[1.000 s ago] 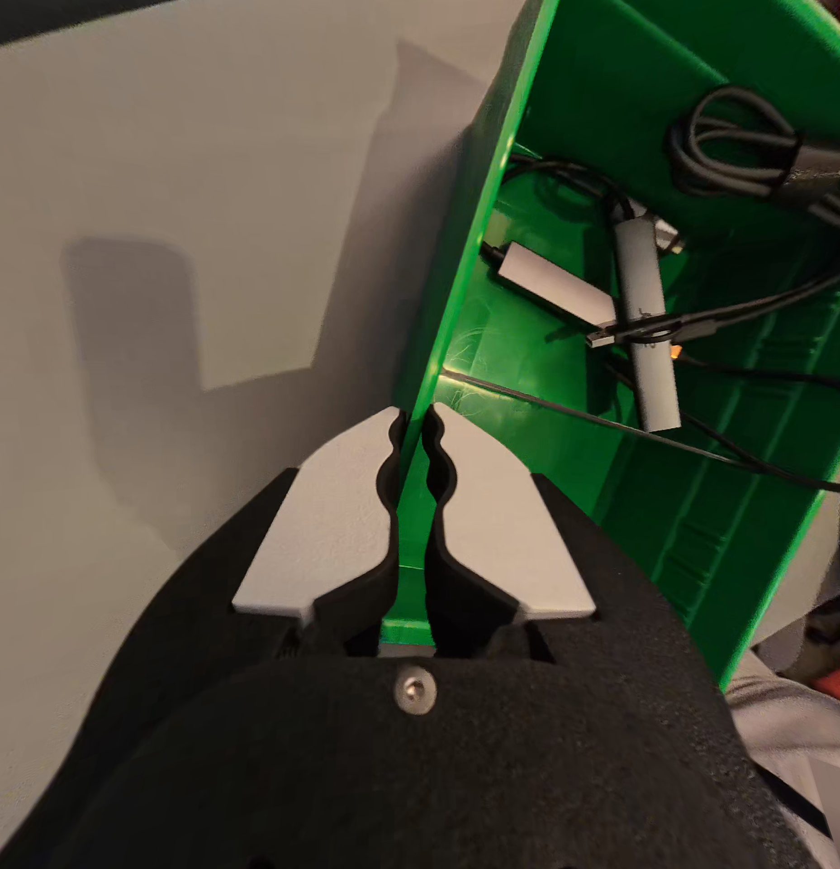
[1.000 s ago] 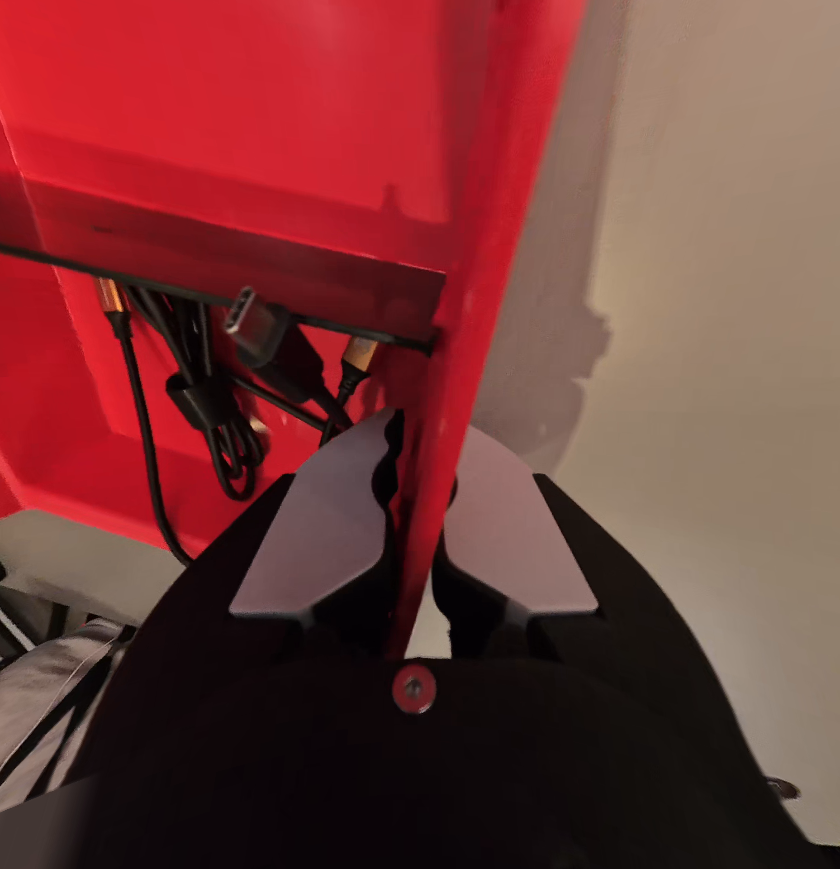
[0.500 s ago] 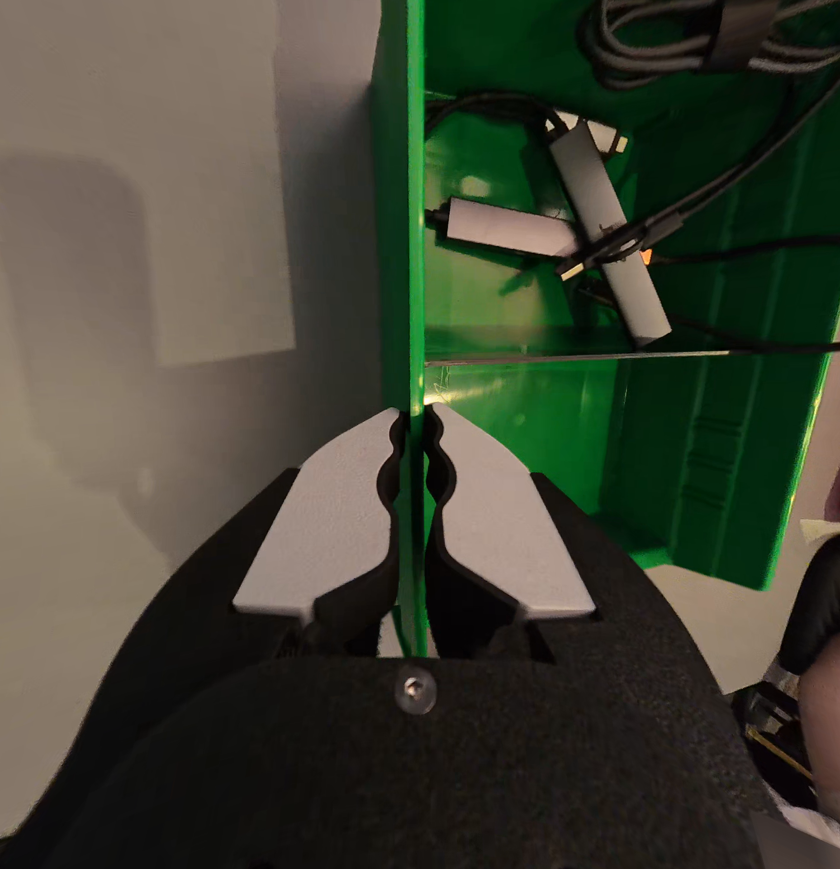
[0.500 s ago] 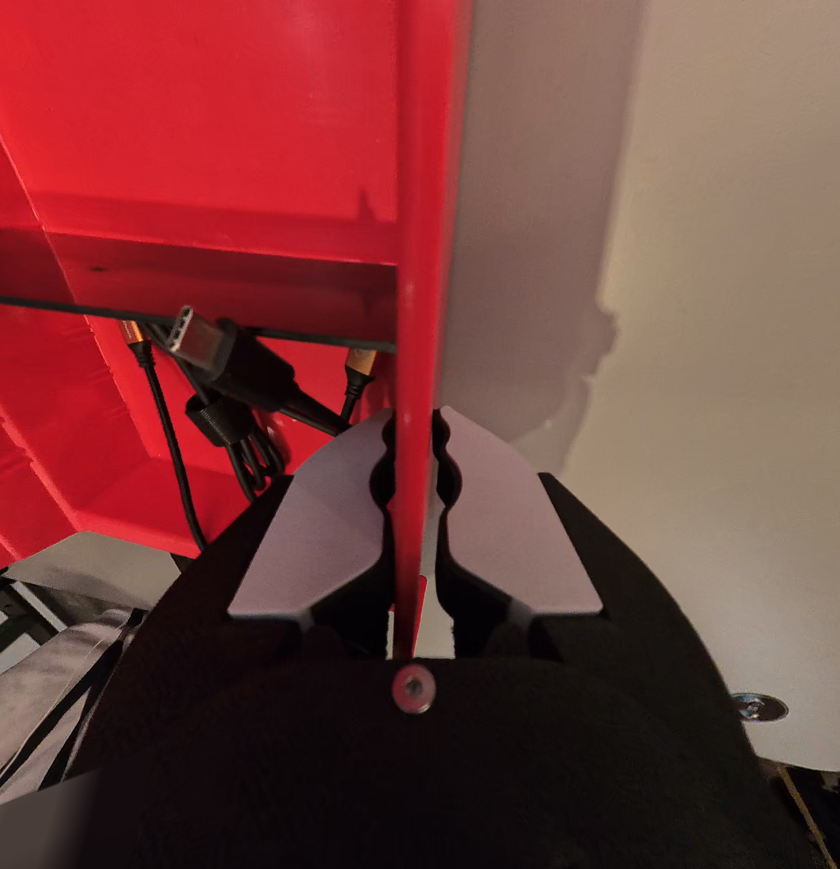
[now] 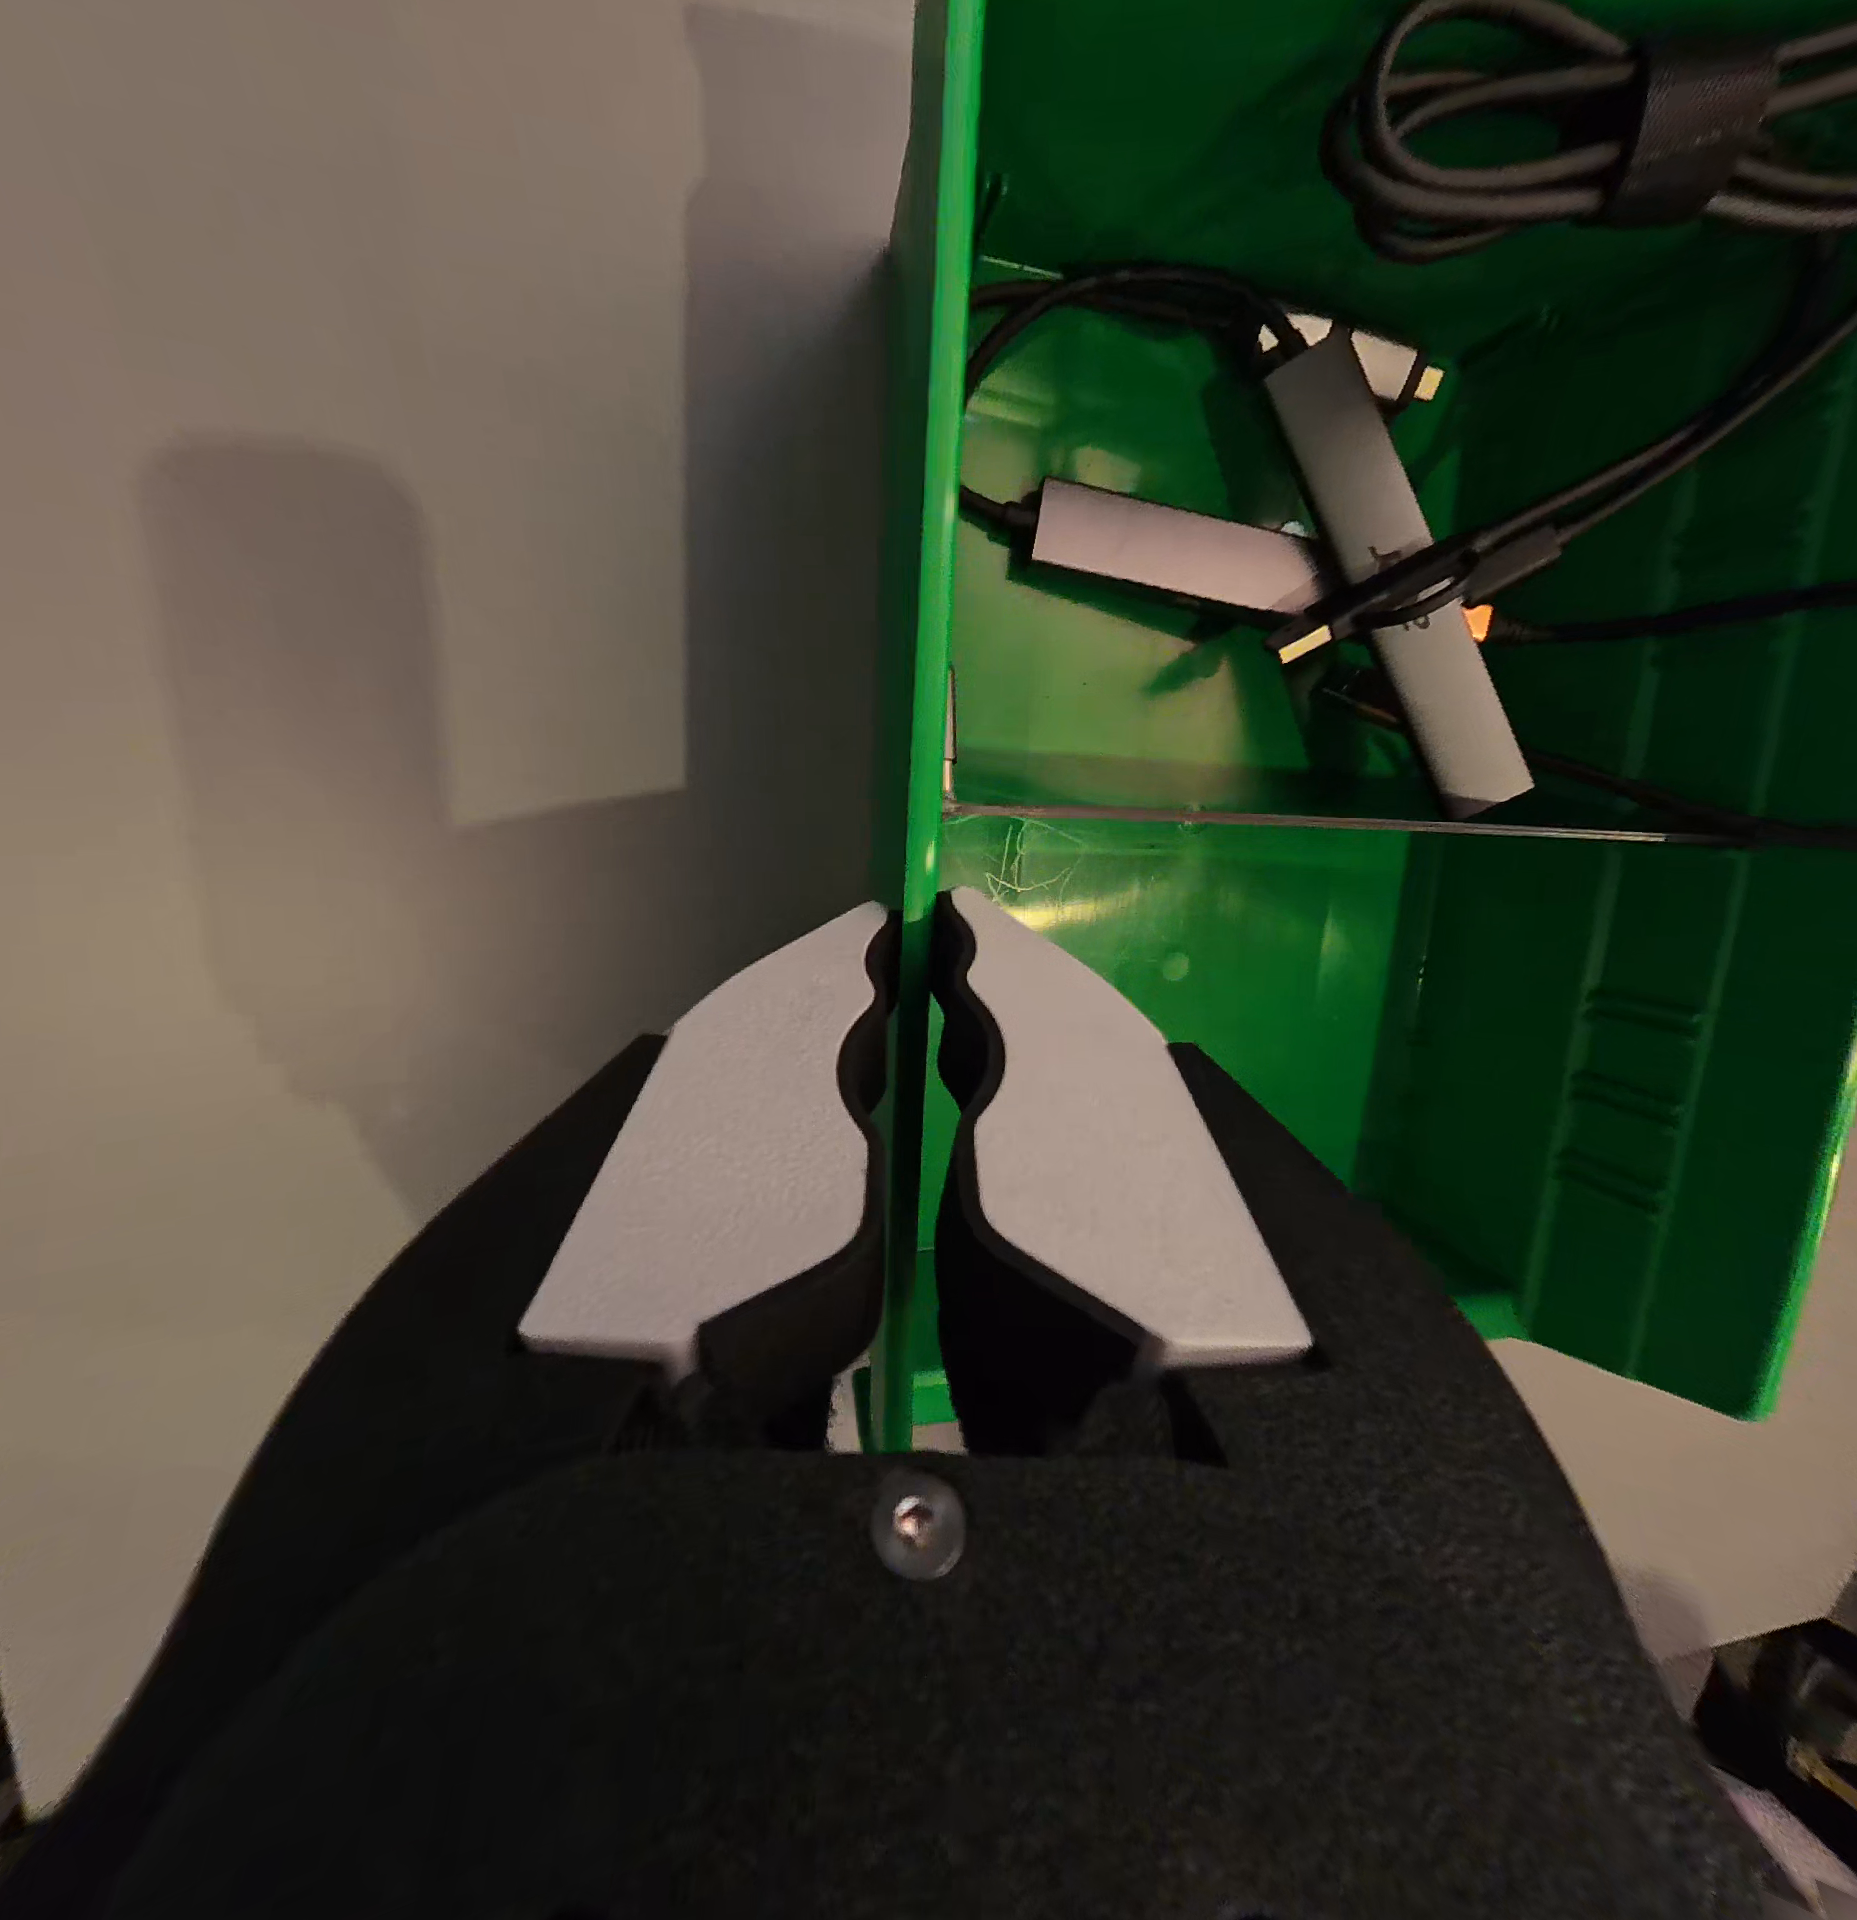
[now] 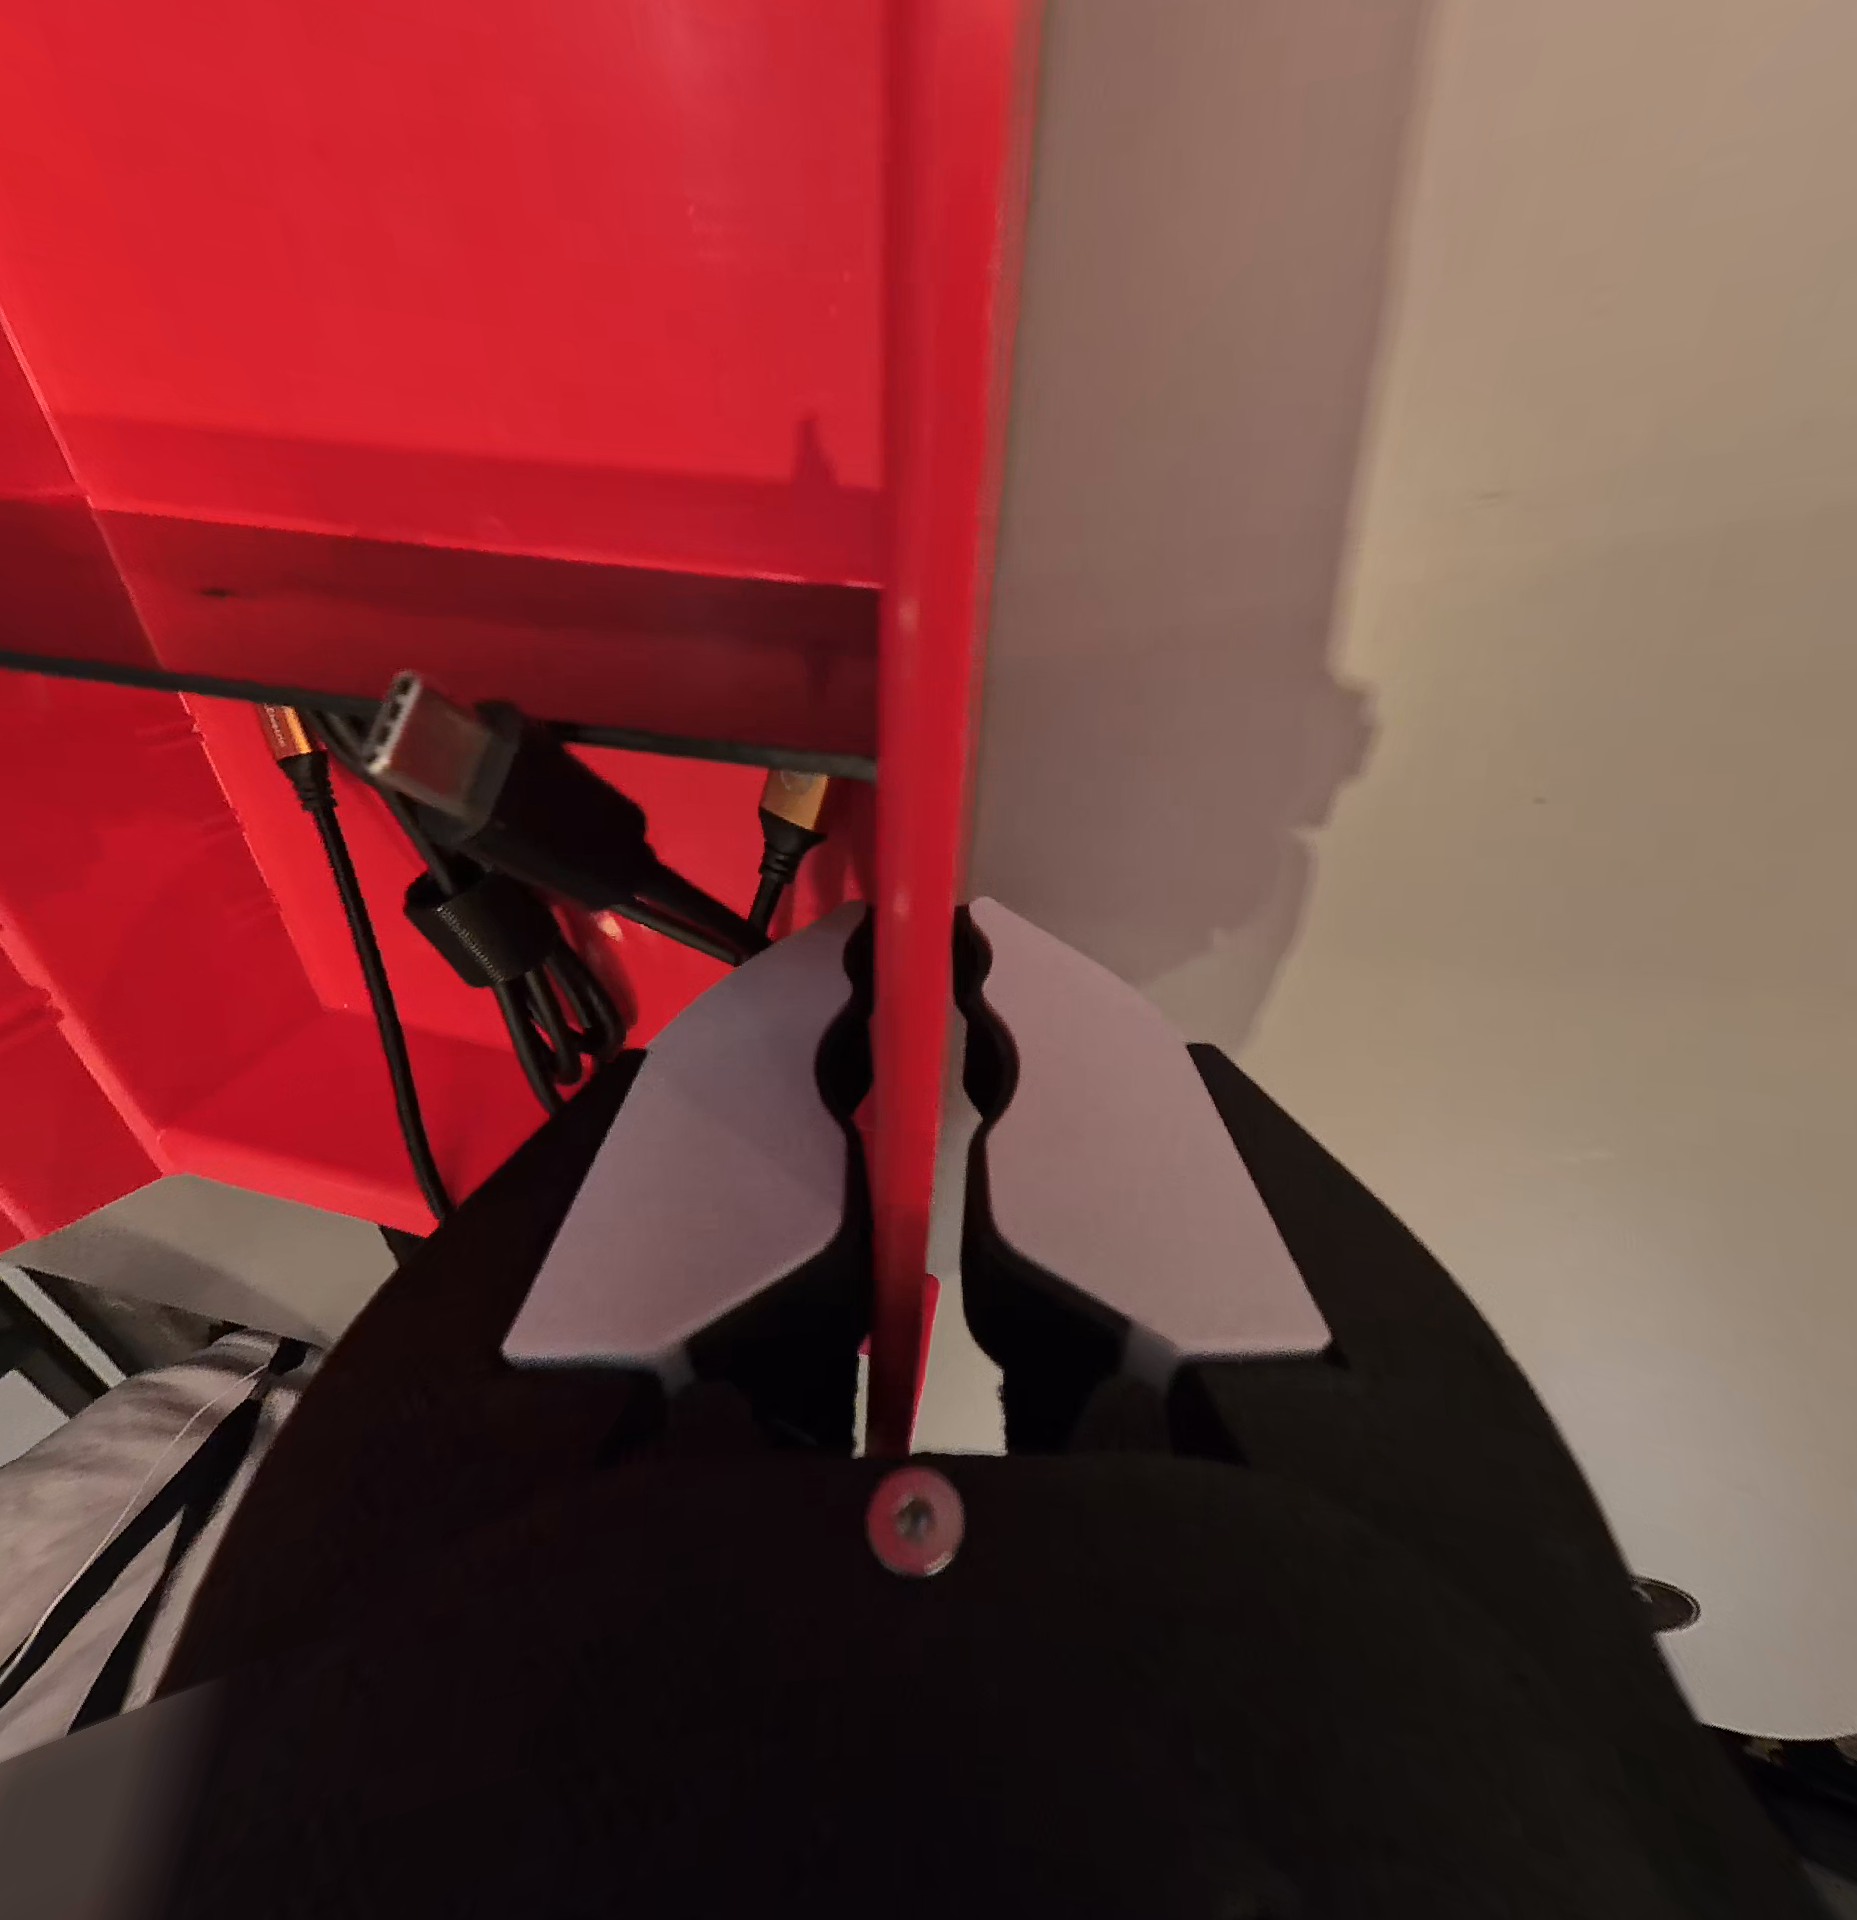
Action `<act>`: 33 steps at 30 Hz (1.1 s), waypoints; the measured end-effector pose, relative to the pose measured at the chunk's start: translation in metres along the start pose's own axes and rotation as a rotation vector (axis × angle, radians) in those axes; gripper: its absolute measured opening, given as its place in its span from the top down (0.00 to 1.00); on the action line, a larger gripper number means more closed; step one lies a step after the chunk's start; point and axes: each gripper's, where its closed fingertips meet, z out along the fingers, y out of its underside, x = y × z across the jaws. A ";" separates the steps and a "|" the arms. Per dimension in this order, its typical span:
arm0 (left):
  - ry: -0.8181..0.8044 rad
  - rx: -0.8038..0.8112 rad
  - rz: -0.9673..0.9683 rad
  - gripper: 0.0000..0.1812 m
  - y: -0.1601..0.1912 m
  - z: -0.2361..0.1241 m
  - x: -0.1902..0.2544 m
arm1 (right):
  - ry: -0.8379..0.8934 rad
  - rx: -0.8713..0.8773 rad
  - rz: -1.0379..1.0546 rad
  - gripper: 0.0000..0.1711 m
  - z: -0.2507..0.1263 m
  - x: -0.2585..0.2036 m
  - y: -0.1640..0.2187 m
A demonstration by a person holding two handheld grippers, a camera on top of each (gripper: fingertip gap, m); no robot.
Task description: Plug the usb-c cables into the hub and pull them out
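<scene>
My left gripper (image 5: pixel 916 909) is shut on the left wall of a green bin (image 5: pixel 929 520). Inside the bin lie two grey hubs (image 5: pixel 1386 561) (image 5: pixel 1163 545), crossed over each other, with black cables (image 5: pixel 1672 468) running over them and a coiled grey cable bundle (image 5: pixel 1526 135) at the top. My right gripper (image 6: pixel 913 914) is shut on the right wall of a red bin (image 6: pixel 934 520). That bin holds black usb-c cables: one large plug (image 6: pixel 436 743), an orange-collared plug (image 6: pixel 794 805) and a coiled bundle (image 6: pixel 529 966).
Both bins rest on a pale table (image 5: pixel 332 520), seen also in the right wrist view (image 6: pixel 1578 727). A clear divider (image 5: pixel 1319 821) crosses the green bin, and a dark divider (image 6: pixel 488 623) crosses the red one. Grey cloth (image 6: pixel 103 1507) lies past the table's edge. Left tips to right tips: about 75 cm.
Both bins have swung round in my grip, so each gripped wall now runs straight up the view. The cables and hubs have shifted slightly inside.
</scene>
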 end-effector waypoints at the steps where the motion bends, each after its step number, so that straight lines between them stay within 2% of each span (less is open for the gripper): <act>1: -0.010 -0.005 0.003 0.98 0.002 -0.001 -0.001 | -0.002 -0.001 0.001 0.92 0.000 0.000 0.000; 15: -0.031 0.004 -0.037 0.98 0.004 -0.006 -0.012 | 0.011 0.028 -0.022 0.92 -0.003 0.005 -0.006; 18: -0.089 0.051 -0.065 0.86 -0.001 -0.015 -0.021 | -0.018 0.052 -0.016 0.90 -0.005 0.002 -0.006; 21: -0.132 0.152 -0.054 0.85 -0.014 -0.036 -0.020 | -0.047 0.078 -0.005 0.84 -0.009 0.002 -0.006; 24: -0.112 0.293 0.096 0.85 -0.038 -0.058 0.013 | -0.062 0.110 0.006 0.82 -0.015 0.003 -0.005; 27: -0.051 0.421 0.350 0.84 -0.065 -0.064 0.069 | -0.034 0.152 0.048 0.81 -0.025 0.010 -0.004; 30: -0.013 0.523 0.596 0.85 -0.083 -0.047 0.123 | -0.056 0.203 0.085 0.78 -0.039 0.010 -0.001; 33: -0.038 0.429 0.718 0.87 -0.080 -0.013 0.142 | -0.048 0.255 0.120 0.79 -0.053 0.011 0.003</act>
